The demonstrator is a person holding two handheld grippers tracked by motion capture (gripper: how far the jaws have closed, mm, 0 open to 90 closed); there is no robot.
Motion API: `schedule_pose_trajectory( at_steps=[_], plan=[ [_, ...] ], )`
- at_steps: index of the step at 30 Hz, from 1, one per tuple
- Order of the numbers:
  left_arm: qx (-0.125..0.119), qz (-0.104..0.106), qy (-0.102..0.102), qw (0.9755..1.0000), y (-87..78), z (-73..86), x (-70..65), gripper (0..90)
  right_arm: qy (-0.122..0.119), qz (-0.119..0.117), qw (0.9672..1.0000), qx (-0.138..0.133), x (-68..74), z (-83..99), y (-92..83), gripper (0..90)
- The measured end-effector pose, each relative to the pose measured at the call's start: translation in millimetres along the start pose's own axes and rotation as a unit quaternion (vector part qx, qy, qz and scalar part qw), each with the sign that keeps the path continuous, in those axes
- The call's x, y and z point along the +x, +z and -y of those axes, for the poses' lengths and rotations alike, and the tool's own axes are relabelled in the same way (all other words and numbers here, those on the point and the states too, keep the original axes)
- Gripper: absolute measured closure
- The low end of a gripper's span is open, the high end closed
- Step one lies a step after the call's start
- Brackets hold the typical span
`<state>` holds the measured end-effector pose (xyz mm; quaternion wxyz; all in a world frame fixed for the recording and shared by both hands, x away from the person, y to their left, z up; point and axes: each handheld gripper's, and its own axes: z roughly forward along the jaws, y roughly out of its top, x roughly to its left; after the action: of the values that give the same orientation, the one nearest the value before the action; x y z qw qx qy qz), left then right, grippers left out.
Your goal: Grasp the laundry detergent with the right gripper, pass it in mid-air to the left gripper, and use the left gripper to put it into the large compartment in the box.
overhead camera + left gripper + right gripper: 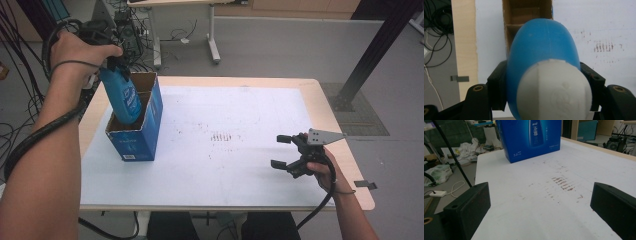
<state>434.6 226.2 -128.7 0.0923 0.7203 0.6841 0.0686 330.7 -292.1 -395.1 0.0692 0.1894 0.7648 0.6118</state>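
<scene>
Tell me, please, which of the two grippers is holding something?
The left gripper: its jaws clamp the blue bottle over the box. The right gripper is open and empty.

This looks like a lab or technical workroom rather than a home. The pale wooden surface (345,150) carries a white sheet marked with small reddish-brown stains, and it stands on a bare grey floor (280,45). Tangled black cables (20,75) hang and lie in heaps at the left, near some dark electronic equipment (127,30). A second white-legged table (210,30) stands farther back, and a black metal frame post (380,50) rises at the right. The right gripper view shows a white power strip (437,193) on the floor and crumpled white bags (471,147) behind.
</scene>
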Motion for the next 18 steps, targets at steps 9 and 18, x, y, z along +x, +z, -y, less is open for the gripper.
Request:
schedule_pose_trajectory(
  at_steps=[9, 18],
  plan=[
    [0.016, 0.003, -0.001, 0.9999, 21.1, 0.7, 2.4, 37.3, 0.003, 0.002, 1.0000, -0.001, -0.3, 1.9, -2.6, 3.0],
    [0.034, 0.006, -0.005, 0.9994, 40.9, -0.8, 3.0, 37.3, 0.003, 0.003, 1.0000, -0.003, 0.2, 2.6, -3.0, 3.0]
  ],
)
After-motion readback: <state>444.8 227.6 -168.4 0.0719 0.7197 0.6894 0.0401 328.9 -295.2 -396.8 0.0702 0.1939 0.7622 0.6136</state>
